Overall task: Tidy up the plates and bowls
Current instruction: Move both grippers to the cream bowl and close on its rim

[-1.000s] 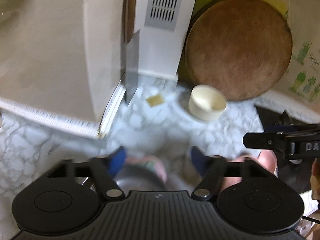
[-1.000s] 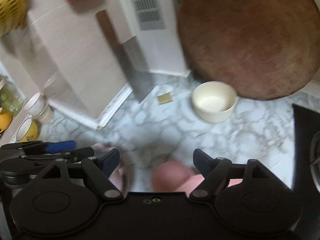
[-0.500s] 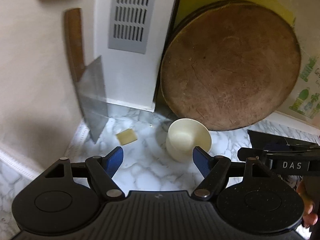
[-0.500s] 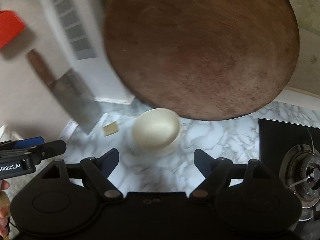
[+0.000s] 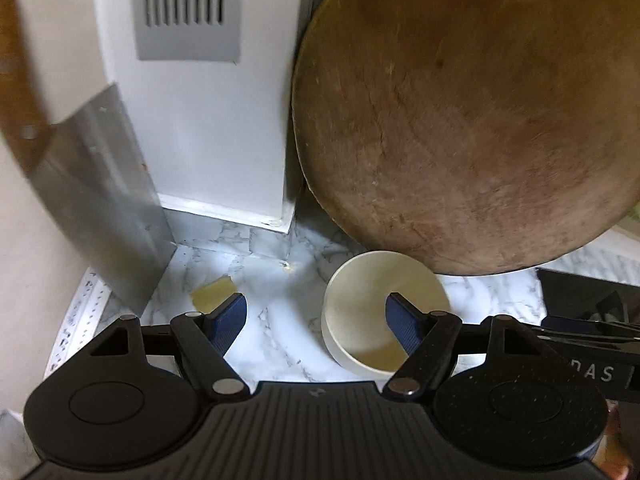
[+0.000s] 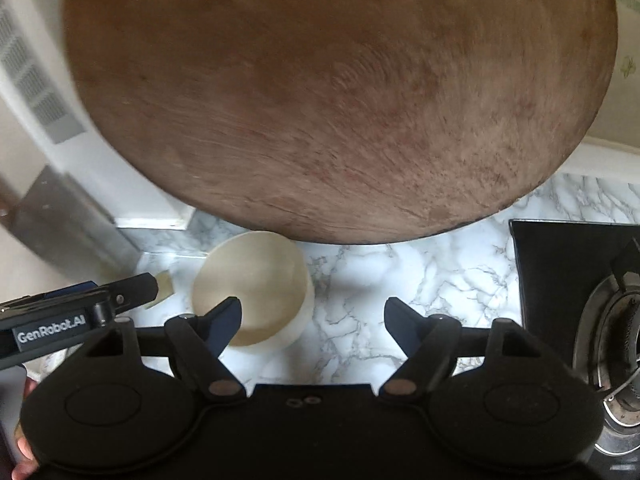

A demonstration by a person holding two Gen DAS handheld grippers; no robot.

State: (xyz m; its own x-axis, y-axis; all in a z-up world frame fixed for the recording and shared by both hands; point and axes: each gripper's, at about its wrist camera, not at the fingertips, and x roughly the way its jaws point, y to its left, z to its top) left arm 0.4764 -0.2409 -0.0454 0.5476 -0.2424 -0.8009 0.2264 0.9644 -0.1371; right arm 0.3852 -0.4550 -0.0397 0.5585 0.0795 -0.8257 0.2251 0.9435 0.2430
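Cream bowl [image 5: 372, 312] upright on marble counter (empty, slightly blurred), just before leaning round wooden board.

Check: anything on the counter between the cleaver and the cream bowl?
Just a small flat yellowish scrap on the marble counter; otherwise that stretch is bare. The left wrist view shows it best.

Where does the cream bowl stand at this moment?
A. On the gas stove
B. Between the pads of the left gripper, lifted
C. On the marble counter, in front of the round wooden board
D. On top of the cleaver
C: the cream bowl stands on the marble counter, just below the leaning round wooden board.
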